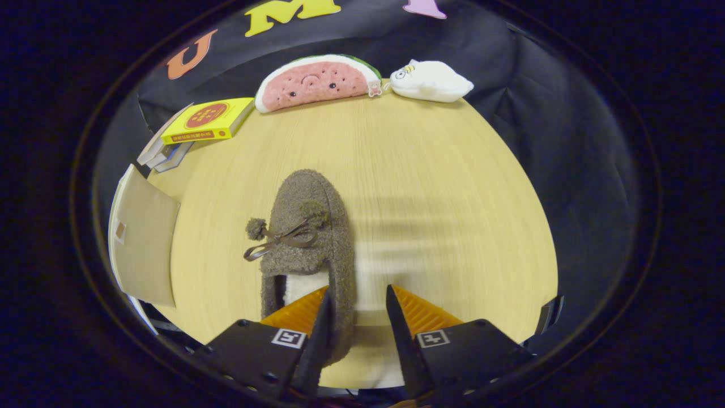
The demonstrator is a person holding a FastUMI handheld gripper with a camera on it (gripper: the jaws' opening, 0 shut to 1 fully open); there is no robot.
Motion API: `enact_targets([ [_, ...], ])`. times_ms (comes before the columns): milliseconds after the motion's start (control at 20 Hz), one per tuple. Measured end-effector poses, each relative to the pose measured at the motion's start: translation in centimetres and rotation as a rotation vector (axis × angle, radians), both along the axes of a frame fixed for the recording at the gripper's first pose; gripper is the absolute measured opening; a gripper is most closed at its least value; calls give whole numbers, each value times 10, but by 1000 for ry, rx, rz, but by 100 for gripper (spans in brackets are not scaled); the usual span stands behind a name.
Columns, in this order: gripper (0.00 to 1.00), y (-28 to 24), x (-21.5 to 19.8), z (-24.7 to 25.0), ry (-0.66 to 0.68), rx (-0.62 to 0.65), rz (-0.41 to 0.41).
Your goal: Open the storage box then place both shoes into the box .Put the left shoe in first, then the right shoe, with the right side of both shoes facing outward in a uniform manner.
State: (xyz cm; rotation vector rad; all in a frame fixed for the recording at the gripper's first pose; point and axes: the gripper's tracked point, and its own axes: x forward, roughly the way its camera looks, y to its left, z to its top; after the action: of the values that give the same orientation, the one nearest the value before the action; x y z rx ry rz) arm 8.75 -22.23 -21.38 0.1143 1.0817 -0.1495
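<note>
Recording booth; black cloth wall (566,113); wooden table (425,170).

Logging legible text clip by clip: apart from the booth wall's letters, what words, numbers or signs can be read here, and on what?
On the yellow box: print on a round emblem and a strip, too small to read.
On the watermelon plush: a small hanging tag, unreadable.
On the gripper: square patterned markers, no words; its fingers stand open astride the side wall of the brown shoe.
Nothing can be quoted.
</note>
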Motion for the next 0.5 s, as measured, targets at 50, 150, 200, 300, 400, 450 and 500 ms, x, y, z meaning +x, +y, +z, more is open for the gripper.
enact_targets([
  [50,44,6,3,-4,-2,16,15],
  [150,2,5,3,-5,9,0,3],
  [200,2,6,1,-1,13,0,-4],
  [300,1,9,-3,-2,24,27,-32],
  [400,0,14,-8,6,14,65,-47],
  [450,0,17,-14,12,5,75,-57],
  [500,0,19,-22,20,-1,90,-64],
])
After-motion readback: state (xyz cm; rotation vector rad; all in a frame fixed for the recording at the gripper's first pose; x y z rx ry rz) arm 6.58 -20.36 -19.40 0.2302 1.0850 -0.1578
